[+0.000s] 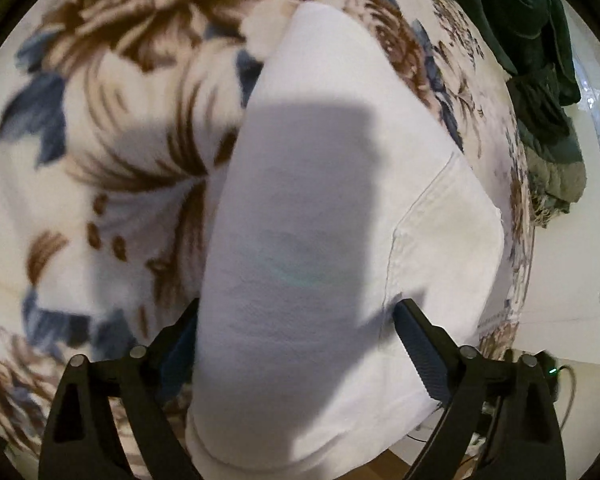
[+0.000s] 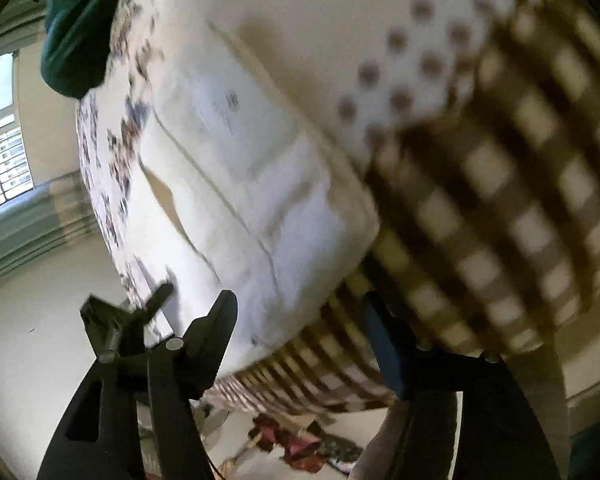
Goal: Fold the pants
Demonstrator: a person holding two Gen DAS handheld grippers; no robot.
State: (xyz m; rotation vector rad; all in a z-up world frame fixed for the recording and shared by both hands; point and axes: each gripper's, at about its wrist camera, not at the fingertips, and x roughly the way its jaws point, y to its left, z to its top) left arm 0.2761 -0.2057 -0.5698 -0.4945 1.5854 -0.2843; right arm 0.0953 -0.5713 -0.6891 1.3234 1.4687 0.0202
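Both hand-held grippers, left (image 1: 296,328) & right (image 2: 300,312), open, nothing gripped. White pants (image 1: 320,200) lie folded mid-frame on bed (image 1: 100,120); fold looks just released. Next prob: regrip near end for another fold.

You have one pair of white pants (image 1: 332,208) folded on the bed, running from 12 o'clock down to 6 in your left wrist view. Under it lies one flowered blanket (image 1: 100,128), filling the 9 o'clock side. One heap of dark green clothes (image 1: 528,40) sits at 2 o'clock; how many garments it holds cannot be told. Your right wrist view adds one checked cloth (image 2: 500,216) at 3 o'clock, one dotted cloth (image 2: 432,40) at 1 o'clock, and one window (image 2: 0,140) at 9 o'clock.
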